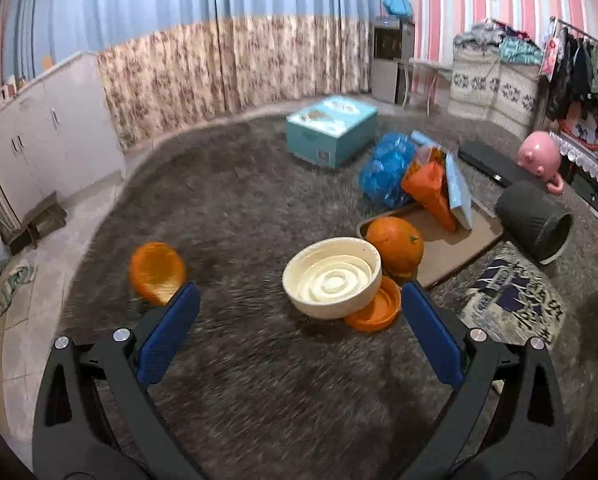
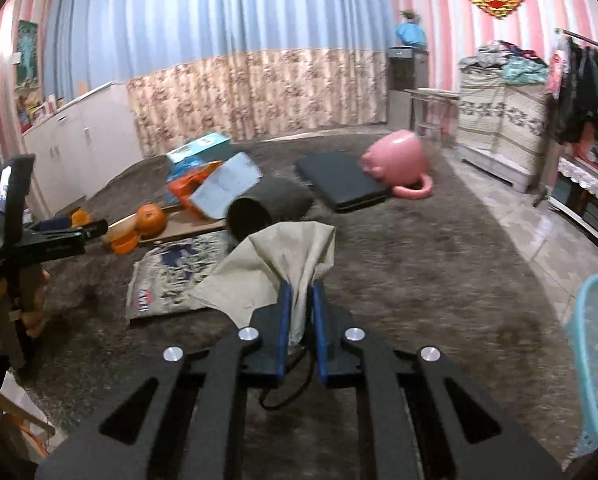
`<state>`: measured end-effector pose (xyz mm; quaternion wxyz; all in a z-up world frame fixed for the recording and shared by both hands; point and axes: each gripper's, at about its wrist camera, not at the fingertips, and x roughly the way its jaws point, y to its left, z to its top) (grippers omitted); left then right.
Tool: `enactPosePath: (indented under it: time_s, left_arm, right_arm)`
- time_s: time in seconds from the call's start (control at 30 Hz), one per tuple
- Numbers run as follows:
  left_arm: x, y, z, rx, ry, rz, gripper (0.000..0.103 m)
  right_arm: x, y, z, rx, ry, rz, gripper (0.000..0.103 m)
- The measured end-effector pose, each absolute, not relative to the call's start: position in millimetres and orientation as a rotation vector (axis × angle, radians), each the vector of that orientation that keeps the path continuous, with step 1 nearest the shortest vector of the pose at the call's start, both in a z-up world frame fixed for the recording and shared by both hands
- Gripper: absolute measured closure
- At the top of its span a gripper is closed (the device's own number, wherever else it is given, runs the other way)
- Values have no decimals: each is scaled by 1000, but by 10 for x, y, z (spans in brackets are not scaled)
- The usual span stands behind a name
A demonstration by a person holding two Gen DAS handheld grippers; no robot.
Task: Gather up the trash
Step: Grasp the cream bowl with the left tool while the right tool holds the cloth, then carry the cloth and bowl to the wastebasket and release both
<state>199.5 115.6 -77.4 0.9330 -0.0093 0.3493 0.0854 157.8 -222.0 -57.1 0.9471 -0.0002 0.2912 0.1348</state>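
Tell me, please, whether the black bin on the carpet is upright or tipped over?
Tipped over. The black bin lies on its side on the carpet, its round open mouth facing sideways toward the camera rather than upward.

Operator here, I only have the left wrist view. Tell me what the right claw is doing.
Observer: The right claw is shut on a beige cloth, held up off the carpet.
Operator: Report where it can drop that.
Observer: A light blue basket stands at the right edge of the right wrist view, on the floor beside the carpet.
Operator: Say how my left claw looks from there.
Observer: The left claw shows at the far left, near the orange. I cannot tell its opening from that side, and nothing is visibly held.
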Motion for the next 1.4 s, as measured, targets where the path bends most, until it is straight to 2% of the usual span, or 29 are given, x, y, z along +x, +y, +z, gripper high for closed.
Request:
enactPosePath:
  time_s: [0.13,0.2,0.27,0.33,0.8,1.13,1.4]
  left_arm:
    - [2194,1166,-874,-64,770,127,7]
    - [2267,1182,-909,-92,789,104,14]
    - [2313,1190,-943,-114,803,85,32]
    - [2357,1192,-973,-130,819,67,42]
    - [1892,744,-431,-6,607,98,42]
    - [1701,-356,122,59,468,-134,42]
    - [1604,-1316,268,101,431,-333,42]
  right_arm:
    - [1535,-2402,-542,21,591,230,91]
    - [1522,-2466,-538,30,590,215,91]
    - [1506,-2525,-527,38,586,199,91]
    - [1473,-2571,-524,43,582,188,91]
    - [1148,-3050,-354,92,534,52,91]
    - [794,-3676,-165,159,483,-114,91]
    - [449,-4246,-40,192,443,-274,91]
